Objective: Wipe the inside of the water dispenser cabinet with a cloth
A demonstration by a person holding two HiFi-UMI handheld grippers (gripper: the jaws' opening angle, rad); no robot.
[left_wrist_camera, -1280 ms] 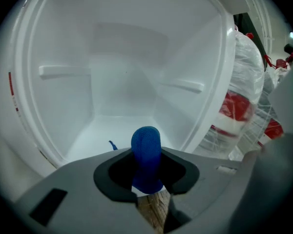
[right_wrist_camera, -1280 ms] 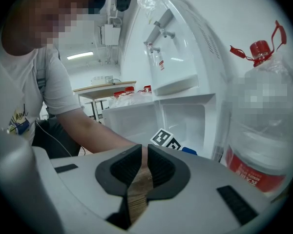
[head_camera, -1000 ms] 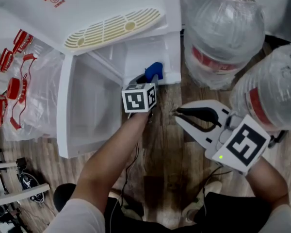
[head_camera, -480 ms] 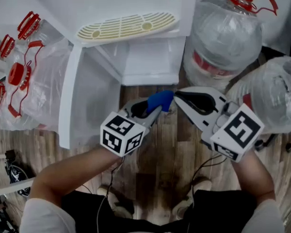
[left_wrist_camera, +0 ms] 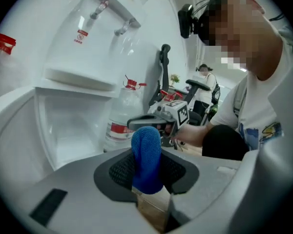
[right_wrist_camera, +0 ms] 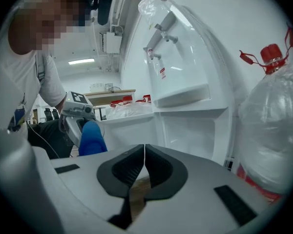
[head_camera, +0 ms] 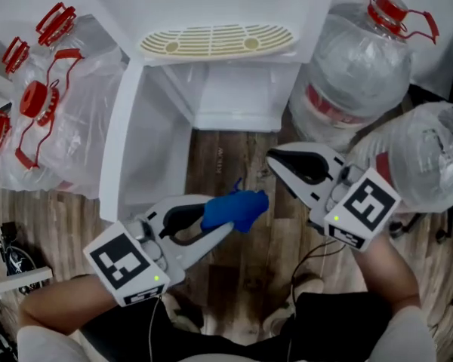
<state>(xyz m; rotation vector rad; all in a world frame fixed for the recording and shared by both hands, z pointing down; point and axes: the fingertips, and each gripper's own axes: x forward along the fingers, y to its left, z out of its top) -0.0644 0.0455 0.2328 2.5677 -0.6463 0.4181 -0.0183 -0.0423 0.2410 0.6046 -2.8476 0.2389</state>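
Observation:
A white water dispenser (head_camera: 211,6) stands at the top of the head view, its lower cabinet (head_camera: 238,96) open and its door (head_camera: 147,145) swung out to the left. My left gripper (head_camera: 230,216) is over the wooden floor in front of the cabinet, shut on a folded blue cloth (head_camera: 235,208) (left_wrist_camera: 146,157). My right gripper (head_camera: 273,161) (right_wrist_camera: 144,152) is held to the right of the cloth, near the cabinet's lower right corner, jaws shut with nothing between them. The cloth (right_wrist_camera: 92,138) also shows at the left of the right gripper view.
Two large plastic-wrapped water bottles (head_camera: 359,74) (head_camera: 426,153) with red caps stand right of the dispenser. Empty bottles in plastic bags (head_camera: 49,111) lie left of the door. A ribbed drip tray (head_camera: 215,41) sits above the cabinet. Cables (head_camera: 309,259) trail over the floor by my knees.
My left gripper drew the blue cloth out of the cabinet and back toward me over the floor. The right gripper shifted slightly up and left, staying shut.

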